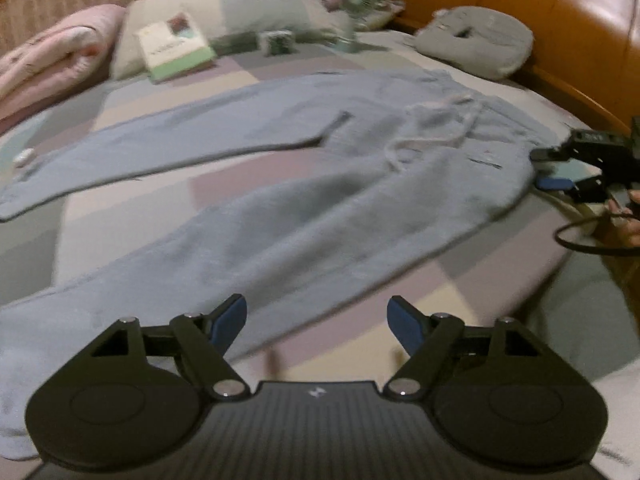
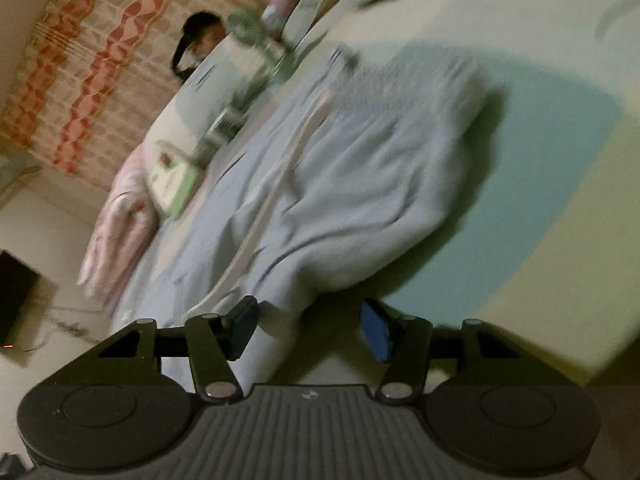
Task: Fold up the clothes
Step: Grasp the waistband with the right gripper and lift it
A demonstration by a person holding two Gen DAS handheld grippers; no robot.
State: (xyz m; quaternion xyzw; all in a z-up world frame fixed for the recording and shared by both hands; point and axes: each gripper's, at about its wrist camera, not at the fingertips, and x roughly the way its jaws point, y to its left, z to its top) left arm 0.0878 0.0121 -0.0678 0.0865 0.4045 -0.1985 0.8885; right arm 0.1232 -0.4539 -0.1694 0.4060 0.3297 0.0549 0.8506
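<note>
- Fingers [image 1: 228, 320] of the left gripper [image 1: 316, 324] stand wide apart with nothing between the blue pads; the lower leg of the trousers lies just beyond their tips.
- Right gripper [image 2: 310, 330] has its fingers [image 2: 376, 336] partly open; a fold of the waist end bulges down toward the gap, but no pad presses on cloth that I can see.
- Blue-grey fleece trousers [image 1: 320, 208] lie spread flat on the bed [image 1: 224, 184], legs parted and running to the left in the left wrist view, the waist with its pale drawstring [image 1: 436, 128] to the right.
- Only the left wrist view shows the whole garment, the right gripper [image 1: 576, 172] at the waist edge with a hand [image 1: 632, 216] behind it and a black cable [image 1: 580, 240] looping down, a grey cushion [image 1: 476, 40] by the wooden bed frame [image 1: 540, 4], and a small fan [image 1: 354, 0].
- Only the right wrist view shows the waist close up, bunched and rumpled, plus a patterned curtain [image 2: 96, 60] and a dark screen [image 2: 16, 300] on the floor side.
- Both views catch a green-edged book [image 1: 176, 48], a pink folded quilt [image 1: 48, 64] and a person's head past the pillows.
- Bare patchwork sheet lies between the two legs and along the near edge beside the left gripper; the far side is crowded with pillows and small things.
</note>
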